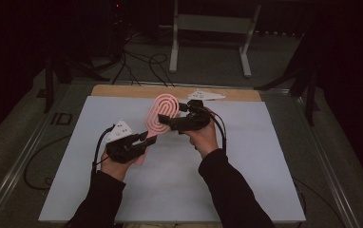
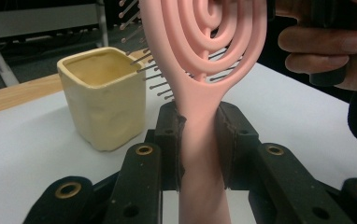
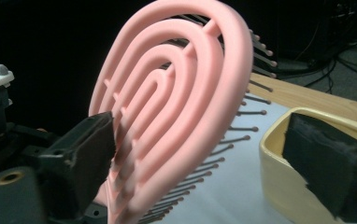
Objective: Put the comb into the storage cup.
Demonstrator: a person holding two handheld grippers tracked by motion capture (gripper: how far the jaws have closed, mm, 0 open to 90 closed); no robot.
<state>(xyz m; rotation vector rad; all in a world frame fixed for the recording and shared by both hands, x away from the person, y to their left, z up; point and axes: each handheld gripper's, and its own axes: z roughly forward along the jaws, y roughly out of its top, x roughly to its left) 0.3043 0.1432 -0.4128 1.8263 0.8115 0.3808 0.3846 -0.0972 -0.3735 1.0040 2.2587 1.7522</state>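
A pink hairbrush [image 1: 164,109] with a looped open head and thin bristles is held tilted above the white mat. My left gripper [image 1: 147,137] is shut on its handle, and the left gripper view shows the handle [image 2: 200,154] pinched between the two jaws. My right gripper [image 1: 163,119] is open, with the brush head [image 3: 181,93] between its spread jaws; one jaw is close against the back of the head. A pale yellow square cup [image 2: 104,100] stands upright on the mat behind the brush. Its near wall [image 3: 274,172] shows partly behind the right jaw.
A white mat [image 1: 246,156] covers the table, with a strip of bare wood [image 1: 122,91] along the far edge. Beyond the table a metal frame [image 1: 174,47] and cables lie on the dark floor. The person's right hand [image 2: 326,46] is close to the brush head.
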